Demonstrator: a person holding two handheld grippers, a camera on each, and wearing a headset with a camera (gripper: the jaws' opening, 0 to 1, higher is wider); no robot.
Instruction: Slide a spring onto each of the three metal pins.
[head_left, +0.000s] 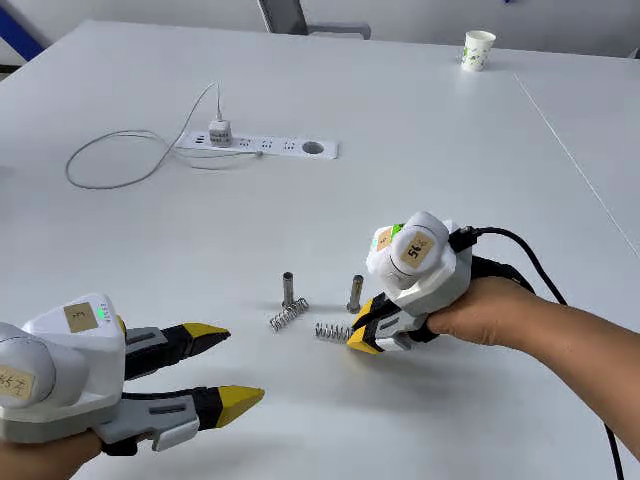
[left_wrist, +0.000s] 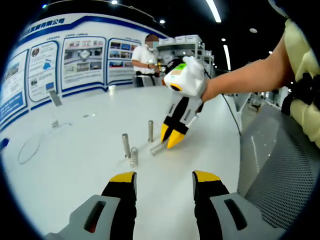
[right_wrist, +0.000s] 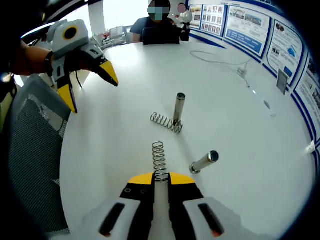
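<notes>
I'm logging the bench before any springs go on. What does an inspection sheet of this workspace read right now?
Surface: white tabletop, no spills seen.
Job's things: two upright silver metal pins, first pin and second pin, both bare. A loose coiled steel spring lies at the first pin's base. The gripped spring lies flat, one end between the right gripper's fingers.
Clutter: white paper cup far back.
Grippers: right gripper shut on the gripped spring; left gripper open, empty.
Cables: white power strip with white charger and looped white cable; black cable leaves the right gripper.
Surroundings: grey chair, wall posters.
</notes>
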